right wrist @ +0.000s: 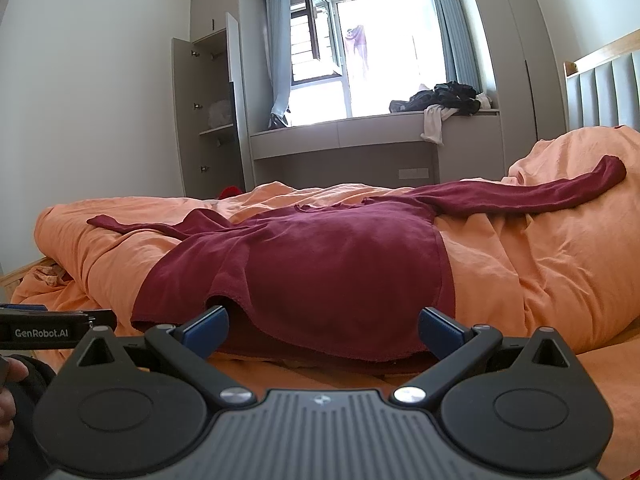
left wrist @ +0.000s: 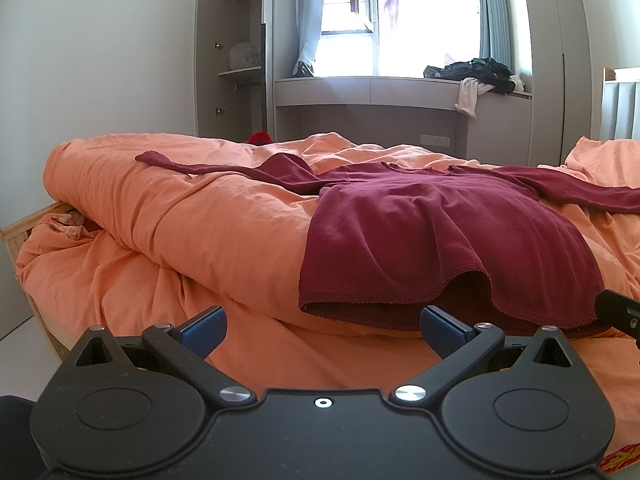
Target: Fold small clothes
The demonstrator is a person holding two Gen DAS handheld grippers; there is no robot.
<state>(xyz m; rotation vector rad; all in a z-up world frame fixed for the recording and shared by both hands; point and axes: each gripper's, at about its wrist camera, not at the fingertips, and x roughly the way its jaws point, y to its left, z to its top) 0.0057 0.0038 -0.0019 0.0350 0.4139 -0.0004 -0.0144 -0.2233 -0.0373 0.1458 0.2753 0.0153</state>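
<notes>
While left gripper gapes, shirt hem lies just ahead.

The shirt lies spread on the duvet; the window bench stands behind the bed.

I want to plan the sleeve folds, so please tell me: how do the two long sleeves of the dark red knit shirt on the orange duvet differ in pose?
The left sleeve lies low and bends near the shoulder, and its cuff points toward the open wardrobe. The right sleeve runs nearly straight and climbs the raised mound of the orange duvet, so its cuff sits higher. Both spread outward from the dark red knit shirt, unfolded.
</notes>
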